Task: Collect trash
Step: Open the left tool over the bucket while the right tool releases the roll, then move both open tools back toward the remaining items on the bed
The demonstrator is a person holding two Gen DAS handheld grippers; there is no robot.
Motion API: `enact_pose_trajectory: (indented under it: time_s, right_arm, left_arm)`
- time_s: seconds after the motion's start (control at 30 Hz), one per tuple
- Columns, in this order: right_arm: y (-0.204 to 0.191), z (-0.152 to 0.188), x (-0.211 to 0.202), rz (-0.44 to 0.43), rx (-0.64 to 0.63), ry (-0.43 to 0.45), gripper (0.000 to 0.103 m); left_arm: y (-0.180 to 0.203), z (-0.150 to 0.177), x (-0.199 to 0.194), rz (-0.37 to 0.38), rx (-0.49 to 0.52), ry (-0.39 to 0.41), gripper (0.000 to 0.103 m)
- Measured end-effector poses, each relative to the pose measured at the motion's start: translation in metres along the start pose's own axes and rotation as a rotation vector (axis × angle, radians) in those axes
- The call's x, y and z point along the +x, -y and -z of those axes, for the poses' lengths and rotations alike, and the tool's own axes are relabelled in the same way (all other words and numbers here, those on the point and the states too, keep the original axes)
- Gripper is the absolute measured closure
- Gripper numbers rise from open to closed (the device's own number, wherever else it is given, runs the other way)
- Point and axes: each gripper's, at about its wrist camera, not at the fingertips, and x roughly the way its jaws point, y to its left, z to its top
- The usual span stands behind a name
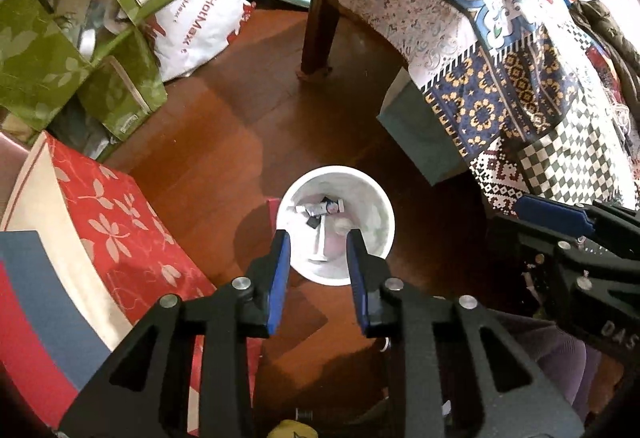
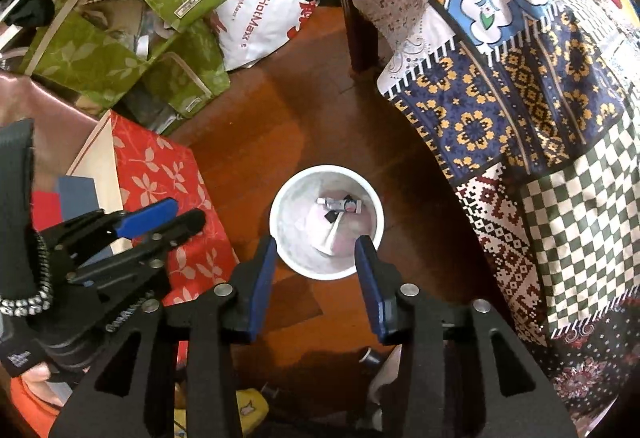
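Left gripper fingers released, right gripper likewise, above white bin, gloved hand only in right view.

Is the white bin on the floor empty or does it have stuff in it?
Not empty. The white bin stands upright on the floor with a few small pieces of trash at its bottom; mostly unfilled.

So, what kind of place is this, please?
Most likely a lived-in room at home: a wooden floor, a table with a patchwork cloth, green fabric boxes and a shopping bag piled beside it, and a small white bin holding trash.
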Motion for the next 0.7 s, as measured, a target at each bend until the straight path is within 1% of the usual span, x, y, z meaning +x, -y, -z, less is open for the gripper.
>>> enact_pose_trajectory:
  time_s: [0.13,0.33,0.4,0.5,0.63,0.7]
  right_arm:
    - [0.001,0.007,-0.021,0.007,-0.006,0.046,0.066]
    - [0.003,0.016,-0.067,0.032,-0.020,0.153,0.066]
    - [0.003,0.019,-0.086,0.063,-0.029,0.194,0.066]
    - [0.007,0.027,-0.122,0.088,-0.042,0.278,0.066]
    - [0.014,0.040,-0.162,0.076,-0.013,0.364,0.066]
    - [0.021,0.051,-0.190,0.068,0.000,0.425,0.066]
  left_arm:
    - [0.001,0.000,-0.024,0.009,0.002,0.043,0.076]
    - [0.017,-0.001,-0.077,0.010,0.037,0.155,0.076]
    - [0.026,-0.002,-0.094,0.005,0.054,0.195,0.076]
    - [0.041,-0.002,-0.121,0.018,0.076,0.253,0.076]
    - [0.066,0.000,-0.156,0.034,0.105,0.339,0.076]
    - [0.081,0.002,-0.176,0.050,0.119,0.383,0.076]
